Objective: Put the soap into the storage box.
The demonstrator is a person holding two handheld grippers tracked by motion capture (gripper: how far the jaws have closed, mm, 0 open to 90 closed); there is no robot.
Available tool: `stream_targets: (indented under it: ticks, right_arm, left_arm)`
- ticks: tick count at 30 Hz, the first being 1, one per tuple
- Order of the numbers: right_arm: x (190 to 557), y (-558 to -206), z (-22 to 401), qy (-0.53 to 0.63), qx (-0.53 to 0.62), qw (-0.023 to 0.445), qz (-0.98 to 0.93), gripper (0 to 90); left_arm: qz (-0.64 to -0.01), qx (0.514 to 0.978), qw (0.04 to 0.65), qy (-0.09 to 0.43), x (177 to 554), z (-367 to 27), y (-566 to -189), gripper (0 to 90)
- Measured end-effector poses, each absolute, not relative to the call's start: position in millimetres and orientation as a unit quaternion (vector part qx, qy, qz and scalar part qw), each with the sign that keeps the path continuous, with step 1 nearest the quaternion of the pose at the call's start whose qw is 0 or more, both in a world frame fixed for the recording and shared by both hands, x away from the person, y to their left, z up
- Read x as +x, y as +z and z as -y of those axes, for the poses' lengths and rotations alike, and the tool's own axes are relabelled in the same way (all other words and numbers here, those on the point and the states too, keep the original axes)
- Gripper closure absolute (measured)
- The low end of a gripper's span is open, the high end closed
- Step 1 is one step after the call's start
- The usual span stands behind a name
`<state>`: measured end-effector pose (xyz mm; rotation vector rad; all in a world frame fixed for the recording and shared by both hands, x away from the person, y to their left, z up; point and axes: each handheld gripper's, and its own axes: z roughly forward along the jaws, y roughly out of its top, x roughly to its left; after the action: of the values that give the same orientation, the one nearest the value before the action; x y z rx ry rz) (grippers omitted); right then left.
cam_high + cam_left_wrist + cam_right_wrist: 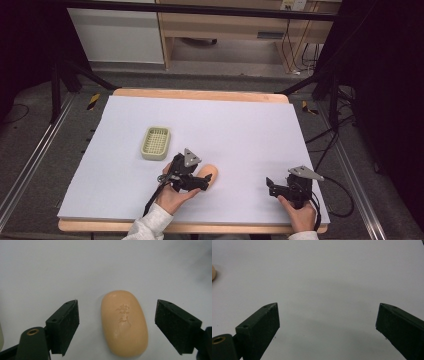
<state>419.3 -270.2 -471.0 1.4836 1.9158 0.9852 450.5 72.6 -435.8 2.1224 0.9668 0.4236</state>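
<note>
here the left gripper sits low over the table with its jaws spread wide, nothing held, and the soap bar lies between them on the white sheet. in the left gripper view the bar's long axis runs away from the camera, roughly along the jaws, so the two pads face its long sides; there is a gap on each side, wider on the right, and neither pad touches it. judged from that, a plain closing would catch the bar across its short width, with a small shift toward the right to centre it first. in the high view the soap bar pokes out just beyond the left gripper, near the front middle of the sheet. the right gripper rests well apart toward the front right corner, jaws likewise open and empty over bare sheet; the left hand is plainly the nearer one. the slotted soap dish stands to the far left of the left gripper, close by, with open sheet between. room is free on all sides; the front edge of the table is near both hands, so any lift is better taken up and away from it.
</note>
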Motion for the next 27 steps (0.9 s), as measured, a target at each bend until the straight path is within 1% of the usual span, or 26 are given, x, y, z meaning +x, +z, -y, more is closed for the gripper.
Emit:
stream_targets:
  ticks: [27]
  right_arm:
    - [419.7,-471.2,270.4,0.364,0.547,0.256,-0.709,5.4]
  left_arm:
    - [-0.371,0.856,0.33,0.144,463.5,-49.2,-459.6,17.2]
